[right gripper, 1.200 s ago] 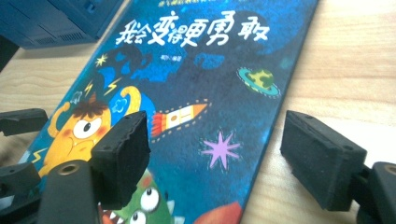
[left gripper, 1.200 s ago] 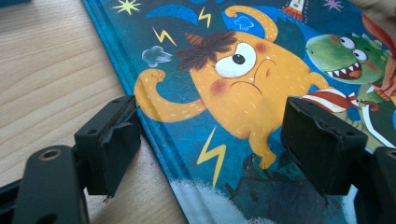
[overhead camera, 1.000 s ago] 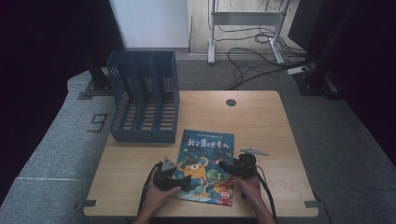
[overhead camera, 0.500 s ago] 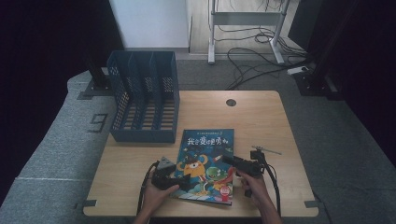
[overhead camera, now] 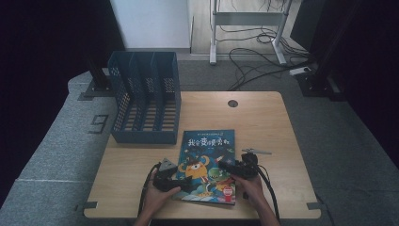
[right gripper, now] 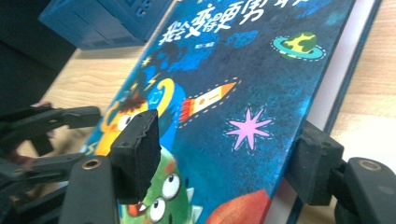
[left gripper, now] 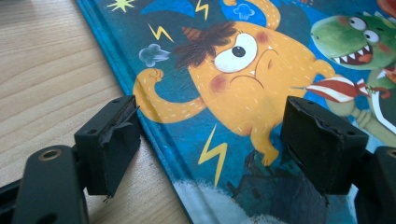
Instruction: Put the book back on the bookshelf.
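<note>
1. Blue-covered picture book [overhead camera: 207,165] with cartoon monsters lies flat on the pale wooden table [overhead camera: 263,122], just in front of the dark blue slotted file rack [overhead camera: 143,96].
2. My left gripper [left gripper: 212,140] stands spread over the book's left edge, one jaw above the bare wood, gripping nothing.
3. My right gripper [right gripper: 229,163] straddles the lifted cover's edge; its jaws have just been closing, pads not yet pressing.

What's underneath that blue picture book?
The picture book lies flat on the wooden table; bare wood shows around it. Whatever lies directly beneath it is covered by the book itself.
</note>
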The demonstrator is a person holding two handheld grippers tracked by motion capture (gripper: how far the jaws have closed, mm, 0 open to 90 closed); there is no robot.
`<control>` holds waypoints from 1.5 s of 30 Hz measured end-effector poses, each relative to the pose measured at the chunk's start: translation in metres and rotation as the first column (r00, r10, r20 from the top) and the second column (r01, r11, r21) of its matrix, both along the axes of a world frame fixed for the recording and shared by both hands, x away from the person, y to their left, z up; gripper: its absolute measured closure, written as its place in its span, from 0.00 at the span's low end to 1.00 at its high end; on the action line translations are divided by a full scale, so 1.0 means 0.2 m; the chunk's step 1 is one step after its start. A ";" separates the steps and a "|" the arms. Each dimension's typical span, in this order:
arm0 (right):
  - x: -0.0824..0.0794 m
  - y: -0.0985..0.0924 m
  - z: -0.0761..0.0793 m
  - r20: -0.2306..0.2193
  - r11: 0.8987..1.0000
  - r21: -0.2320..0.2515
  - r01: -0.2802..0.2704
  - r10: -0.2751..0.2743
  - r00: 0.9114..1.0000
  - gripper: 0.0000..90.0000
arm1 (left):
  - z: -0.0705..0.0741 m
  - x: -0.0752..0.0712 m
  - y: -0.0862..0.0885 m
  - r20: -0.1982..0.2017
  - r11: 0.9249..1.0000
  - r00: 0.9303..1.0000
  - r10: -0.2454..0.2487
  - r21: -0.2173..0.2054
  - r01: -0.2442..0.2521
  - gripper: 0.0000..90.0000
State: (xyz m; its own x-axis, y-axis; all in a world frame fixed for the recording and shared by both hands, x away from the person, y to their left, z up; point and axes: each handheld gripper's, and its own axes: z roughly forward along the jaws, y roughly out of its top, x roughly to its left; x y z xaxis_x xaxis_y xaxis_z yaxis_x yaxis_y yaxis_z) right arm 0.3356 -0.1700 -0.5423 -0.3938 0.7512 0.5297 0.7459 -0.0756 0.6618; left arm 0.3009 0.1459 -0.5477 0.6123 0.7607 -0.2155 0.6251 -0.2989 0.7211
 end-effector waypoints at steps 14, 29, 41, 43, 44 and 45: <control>0.06 -0.02 -0.04 0.005 1.000 -0.010 -0.002 0.002 1.000 0.42 | 0.00 0.00 -0.01 0.007 1.000 1.000 -0.006 0.015 0.006 0.24; 0.15 -0.03 -0.04 0.006 1.000 -0.030 0.009 -0.008 1.000 0.50 | 0.00 0.00 -0.01 0.009 1.000 1.000 -0.018 0.022 0.018 0.24; 0.15 -0.06 -0.02 0.009 0.998 0.056 -0.040 0.040 0.999 0.59 | 0.00 0.00 0.00 -0.002 1.000 1.000 -0.020 -0.004 0.020 0.24; 0.15 -0.06 -0.02 0.014 0.997 0.063 -0.039 0.038 0.999 0.60 | 0.00 0.00 0.00 -0.003 1.000 1.000 -0.019 -0.006 0.019 0.24; 0.15 -0.06 -0.02 0.013 0.997 0.071 -0.037 0.036 0.999 0.62 | 0.00 0.00 0.01 -0.003 1.000 1.000 -0.019 -0.010 0.019 0.24; 0.15 -0.07 -0.02 0.012 0.996 0.086 -0.039 0.038 0.999 0.63 | 0.00 0.00 0.01 -0.004 1.000 1.000 -0.019 -0.013 0.019 0.24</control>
